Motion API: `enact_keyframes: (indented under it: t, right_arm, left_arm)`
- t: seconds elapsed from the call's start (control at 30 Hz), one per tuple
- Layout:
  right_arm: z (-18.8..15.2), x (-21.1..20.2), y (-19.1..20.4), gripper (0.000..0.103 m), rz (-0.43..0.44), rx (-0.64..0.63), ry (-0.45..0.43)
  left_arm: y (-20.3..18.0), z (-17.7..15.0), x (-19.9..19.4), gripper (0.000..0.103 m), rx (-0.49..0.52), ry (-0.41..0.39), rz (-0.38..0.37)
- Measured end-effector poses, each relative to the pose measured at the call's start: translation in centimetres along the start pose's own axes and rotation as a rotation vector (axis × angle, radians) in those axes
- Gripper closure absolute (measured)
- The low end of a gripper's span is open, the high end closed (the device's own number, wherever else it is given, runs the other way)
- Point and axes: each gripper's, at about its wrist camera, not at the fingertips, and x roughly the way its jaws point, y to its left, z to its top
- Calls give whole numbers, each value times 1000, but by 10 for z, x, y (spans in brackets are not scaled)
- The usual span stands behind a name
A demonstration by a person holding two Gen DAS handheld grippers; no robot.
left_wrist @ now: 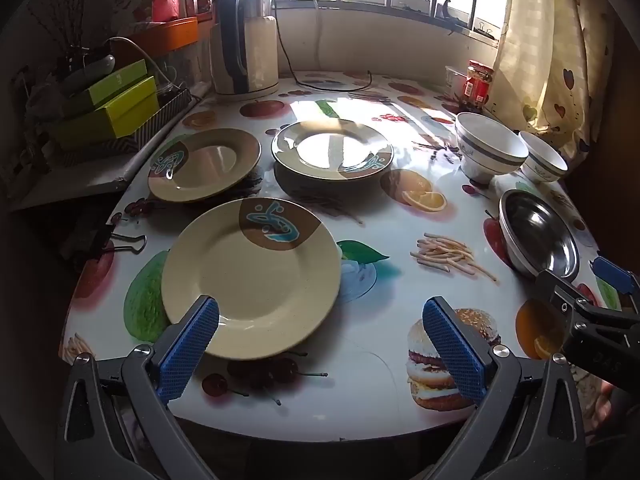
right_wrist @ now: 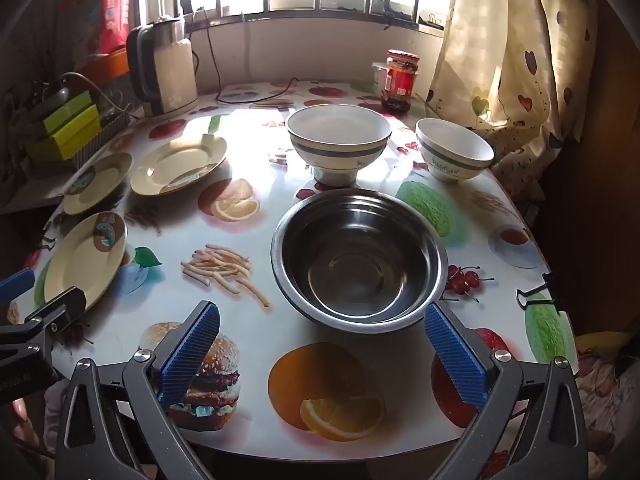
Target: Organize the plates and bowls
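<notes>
Both grippers gape wide and empty: left gripper (left_wrist: 320,344) just behind a plate (left_wrist: 251,278), right gripper (right_wrist: 322,350) just behind the steel bowl (right_wrist: 359,258).

1. The metal bowl (right_wrist: 359,258) is polished steel, mirror-bright inside.
2. Behind it, the two white bowls (right_wrist: 339,140) look like glazed ceramic.
3. Left of it, the cream plates (left_wrist: 251,278) are smooth and glossy.
4. Under it, the printed tablecloth (right_wrist: 360,360) is shiny, plastic-looking.
5. The gripper pads (right_wrist: 454,360) are blue and rough-textured.
</notes>
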Motion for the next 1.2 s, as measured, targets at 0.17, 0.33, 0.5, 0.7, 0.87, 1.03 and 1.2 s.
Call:
enact_keyframes:
  t: [0.17,0.33,0.5,0.7,0.87,1.03,1.2]
  right_arm:
    - [1,-3,1,0,4,4,-7]
    - [2,-5,0,0,5,-3,-30]
    - [3,-7,1,0,7,1,-35]
    - [6,-8,1,0,20,2,-42]
    - [6,-8,1,0,25,1,-44]
    - [6,-9,2,0,29,0,-42]
    - [8,-8,5,0,41,-11,-44]
  left_arm:
    - [-2,-1,-1,0,1,-2,-3]
    - [0,1,-4,0,-10,-10,-12]
    - [2,4,-6,0,-22,-5,-39]
    - [-1,6,-10,0,-10,-28,-27]
    - [3,8,-9,0,-33,-21,-53]
    - [7,8,-4,0,-73,0,-62]
    - [3,8,-4,0,-58,7,-68]
